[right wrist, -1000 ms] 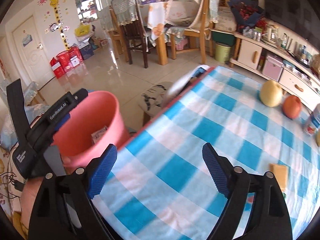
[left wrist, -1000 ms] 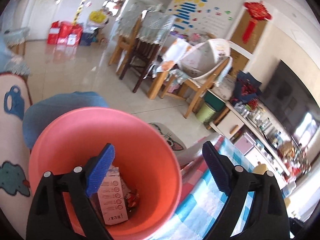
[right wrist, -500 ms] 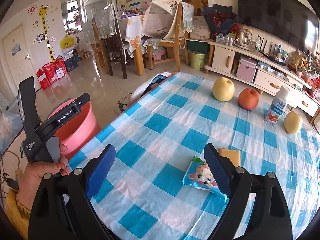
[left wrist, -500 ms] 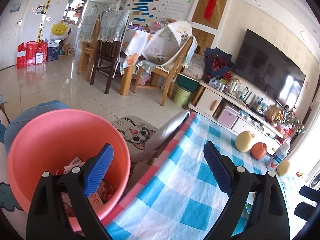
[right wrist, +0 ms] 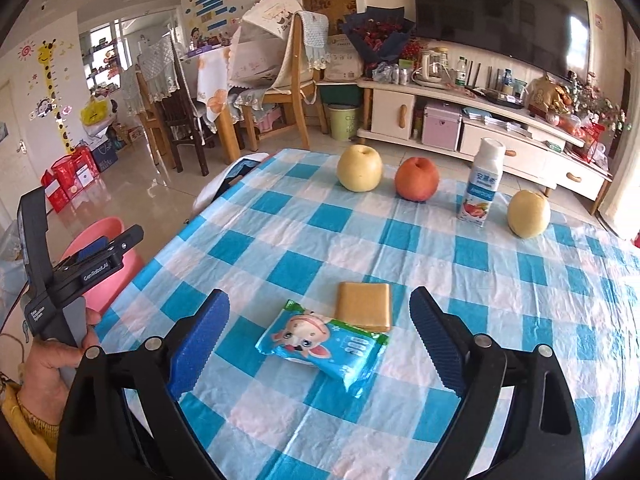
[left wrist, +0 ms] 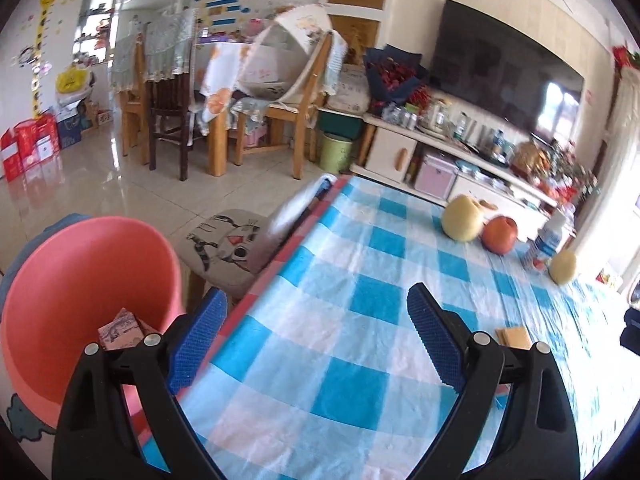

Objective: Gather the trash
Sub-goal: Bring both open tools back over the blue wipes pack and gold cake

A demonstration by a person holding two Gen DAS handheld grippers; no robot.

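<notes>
A pink bin (left wrist: 72, 304) stands on the floor by the table's left edge with a small carton (left wrist: 120, 330) inside; it also shows in the right wrist view (right wrist: 100, 272). My left gripper (left wrist: 316, 344) is open and empty over the table's left edge. My right gripper (right wrist: 320, 344) is open and empty, just before a blue snack wrapper (right wrist: 324, 340) on the checked cloth. A tan square packet (right wrist: 363, 306) lies right behind the wrapper, and shows in the left wrist view (left wrist: 514, 338).
On the far side of the table (right wrist: 280, 240) stand a yellow pear (right wrist: 359, 168), a red apple (right wrist: 417, 179), a yoghurt bottle (right wrist: 482, 188) and another pear (right wrist: 528, 214). A cat-print stool (left wrist: 228, 244) stands beside the bin. Chairs and a TV cabinet lie beyond.
Both grippers swung right, away from the bin and over the table. The wrapper and tan packet now sit centred between the right gripper's fingers. Both stay open.
</notes>
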